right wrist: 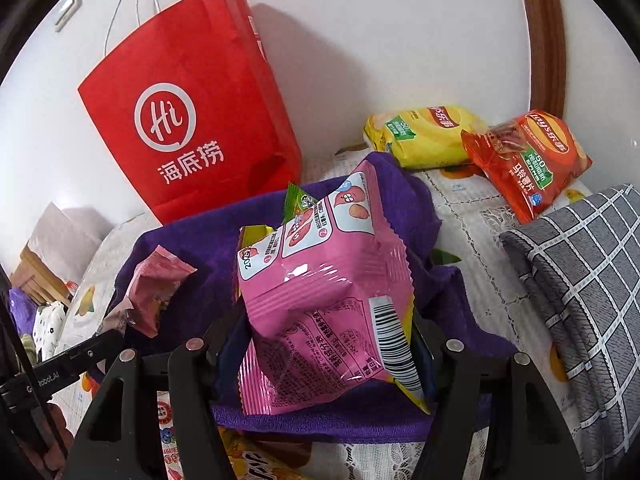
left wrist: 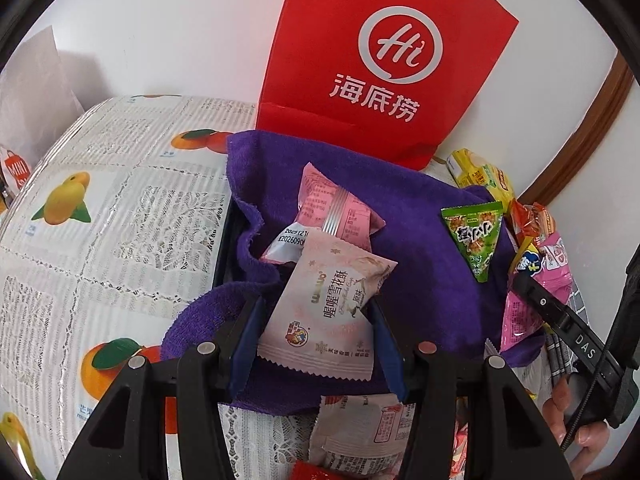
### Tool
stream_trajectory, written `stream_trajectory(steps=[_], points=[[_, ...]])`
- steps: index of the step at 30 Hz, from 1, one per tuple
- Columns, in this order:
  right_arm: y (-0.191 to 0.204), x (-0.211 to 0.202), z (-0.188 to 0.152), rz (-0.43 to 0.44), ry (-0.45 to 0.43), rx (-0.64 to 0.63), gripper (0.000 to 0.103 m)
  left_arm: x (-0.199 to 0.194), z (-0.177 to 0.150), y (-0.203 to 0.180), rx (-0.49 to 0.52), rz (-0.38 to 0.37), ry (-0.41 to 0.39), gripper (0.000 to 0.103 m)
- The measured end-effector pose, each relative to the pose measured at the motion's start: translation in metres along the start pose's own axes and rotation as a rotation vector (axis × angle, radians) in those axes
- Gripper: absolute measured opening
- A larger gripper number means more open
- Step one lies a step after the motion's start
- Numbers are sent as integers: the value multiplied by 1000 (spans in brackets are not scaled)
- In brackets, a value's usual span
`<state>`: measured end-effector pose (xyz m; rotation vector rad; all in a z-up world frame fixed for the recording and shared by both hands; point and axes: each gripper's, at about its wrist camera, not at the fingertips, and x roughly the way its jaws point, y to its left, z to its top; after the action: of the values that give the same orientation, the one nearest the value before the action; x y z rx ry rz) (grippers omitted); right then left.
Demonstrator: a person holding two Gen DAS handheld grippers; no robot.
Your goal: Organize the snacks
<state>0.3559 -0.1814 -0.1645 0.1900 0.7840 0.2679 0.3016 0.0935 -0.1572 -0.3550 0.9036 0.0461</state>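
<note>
My left gripper is shut on a pale pink snowflake-pastry packet, held over the purple cloth. More pink packets lie on the cloth behind it. A green triangular snack lies on the cloth to the right. My right gripper is shut on a bright pink snack bag above the same purple cloth. A crumpled pink packet lies on the cloth to its left. The green triangle's tip shows behind the bag.
A red Haidilao paper bag stands against the wall behind the cloth. Yellow and orange Lay's chip bags lie at the back right. A grey checked cloth lies at right. Another pink packet lies below my left gripper.
</note>
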Motion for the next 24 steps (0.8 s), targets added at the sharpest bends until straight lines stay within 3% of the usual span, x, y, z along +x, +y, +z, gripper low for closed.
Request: stream_trajectory(steps=[6,24], points=[[-1,0,0,2,2,2,68,1,-1,-4,29,36,-6,52],[0,2,-1,-2,5,-11,69,7,-5,-6,33,29,12,52]])
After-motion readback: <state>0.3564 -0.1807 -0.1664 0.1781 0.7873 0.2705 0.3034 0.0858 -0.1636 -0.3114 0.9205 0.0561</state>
